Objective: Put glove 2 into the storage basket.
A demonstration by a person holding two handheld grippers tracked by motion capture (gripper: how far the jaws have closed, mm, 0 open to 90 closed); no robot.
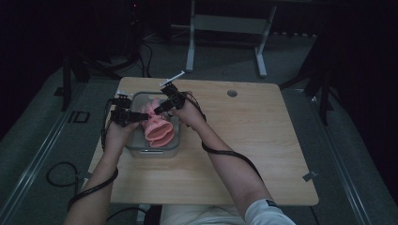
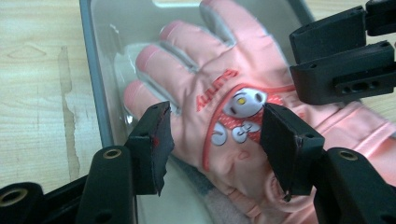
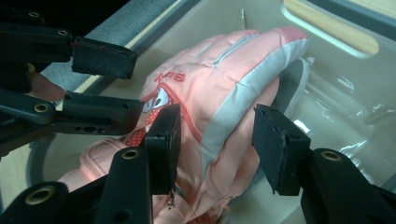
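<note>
A pink padded fabric glove point(image 2: 224, 93) lies in the clear plastic bin point(image 1: 174, 146) on the wooden counter point(image 1: 263, 140), fingers pointing away. Left gripper point(image 2: 215, 135) and right gripper point(image 3: 215, 133) straddle it half-open, gripping nothing.

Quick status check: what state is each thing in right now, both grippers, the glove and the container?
Left gripper: jaws apart, either side of the glove's back, pads not pressing it.
Right gripper: jaws apart, astride the glove's edge, not clamped.
Pink glove: lying in the container, fingers spread, cuff over the rim.
Clear plastic container: lidless, upright on the wooden table.
</note>
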